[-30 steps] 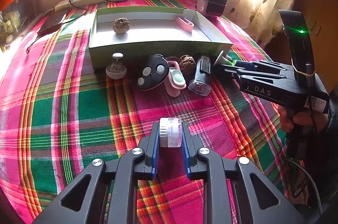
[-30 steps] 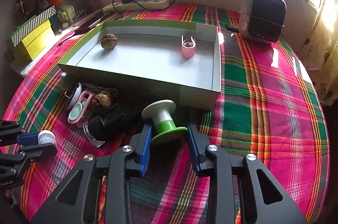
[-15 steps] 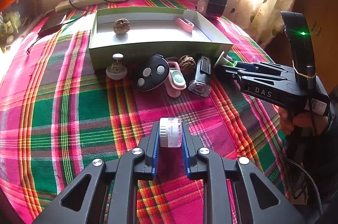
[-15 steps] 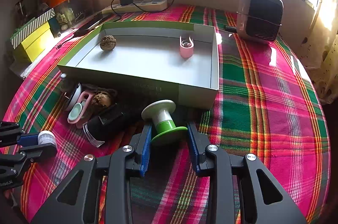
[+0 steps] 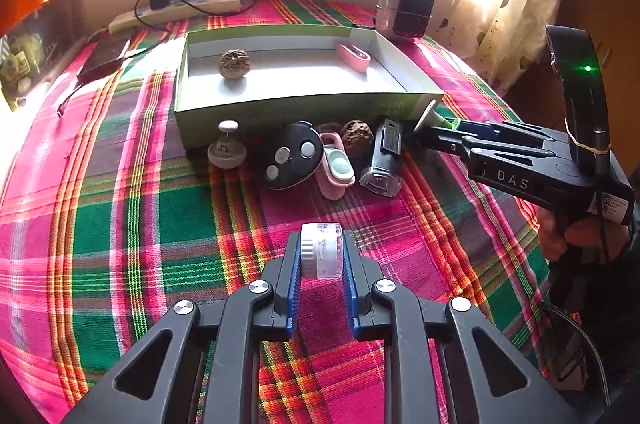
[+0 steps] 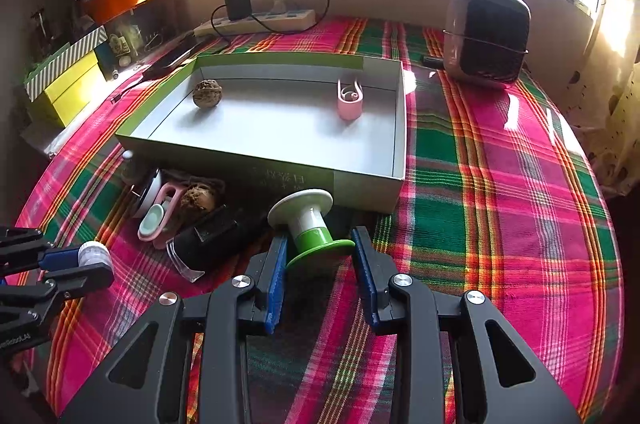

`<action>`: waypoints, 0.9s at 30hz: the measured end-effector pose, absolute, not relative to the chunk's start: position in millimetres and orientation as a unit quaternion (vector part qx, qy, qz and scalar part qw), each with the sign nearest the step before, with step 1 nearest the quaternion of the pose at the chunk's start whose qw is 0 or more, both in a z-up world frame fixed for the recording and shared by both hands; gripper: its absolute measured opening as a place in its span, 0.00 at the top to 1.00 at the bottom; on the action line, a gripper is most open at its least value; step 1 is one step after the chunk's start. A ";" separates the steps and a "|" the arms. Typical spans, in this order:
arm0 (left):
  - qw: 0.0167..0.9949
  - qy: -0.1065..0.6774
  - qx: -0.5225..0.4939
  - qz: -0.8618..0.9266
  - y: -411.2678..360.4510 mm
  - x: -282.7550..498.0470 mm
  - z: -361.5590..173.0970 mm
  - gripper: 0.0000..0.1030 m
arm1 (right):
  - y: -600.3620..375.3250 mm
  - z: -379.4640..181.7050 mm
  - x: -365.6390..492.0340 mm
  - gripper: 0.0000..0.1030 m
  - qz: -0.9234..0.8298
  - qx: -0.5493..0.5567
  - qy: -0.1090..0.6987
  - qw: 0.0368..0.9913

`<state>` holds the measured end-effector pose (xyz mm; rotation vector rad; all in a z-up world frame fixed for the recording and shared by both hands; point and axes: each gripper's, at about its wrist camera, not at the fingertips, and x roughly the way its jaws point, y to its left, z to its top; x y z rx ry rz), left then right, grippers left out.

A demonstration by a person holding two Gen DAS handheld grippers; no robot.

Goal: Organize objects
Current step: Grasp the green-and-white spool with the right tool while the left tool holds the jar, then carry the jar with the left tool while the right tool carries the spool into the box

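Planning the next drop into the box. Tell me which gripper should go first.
Right. The right gripper sits close to the box front wall, its pads against the green spool's base. The left gripper, whose jaws just closed further on the small white jar, is farther back behind the clutter.

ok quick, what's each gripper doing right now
left gripper: closed on the small white jar, jaws just tightened on it
right gripper: closed on the green-and-white spool
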<state>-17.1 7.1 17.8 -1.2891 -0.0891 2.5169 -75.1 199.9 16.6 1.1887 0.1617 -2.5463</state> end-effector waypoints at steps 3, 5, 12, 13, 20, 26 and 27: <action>0.156 -0.031 -0.445 0.881 6.9 -19.7 23.7 0.84 | 200.2 21.2 -75.2 0.68 -0.894 0.413 0.057 0.165; 0.156 -0.029 -0.440 0.884 7.7 -20.5 27.8 0.84 | 200.5 24.2 -76.1 0.68 -0.894 0.411 0.056 0.167; 0.152 -0.031 -0.427 0.891 6.2 -35.3 42.4 0.84 | 202.5 36.8 -83.4 0.68 -0.899 0.401 0.049 0.171; 0.152 -0.033 -0.425 0.892 5.5 -38.1 44.2 0.84 | 202.7 38.5 -85.0 0.68 -0.899 0.401 0.048 0.170; 0.141 -0.027 -0.416 0.898 3.0 -58.3 52.3 0.84 | 201.3 45.7 -98.7 0.68 -0.901 0.399 0.044 0.165; 0.131 -0.033 -0.415 0.900 -1.9 -78.2 52.2 0.84 | 192.2 48.4 -115.4 0.68 -0.900 0.400 0.045 0.167; 0.128 -0.034 -0.416 0.900 -3.3 -81.6 51.9 0.84 | 190.2 48.5 -118.8 0.68 -0.900 0.400 0.045 0.169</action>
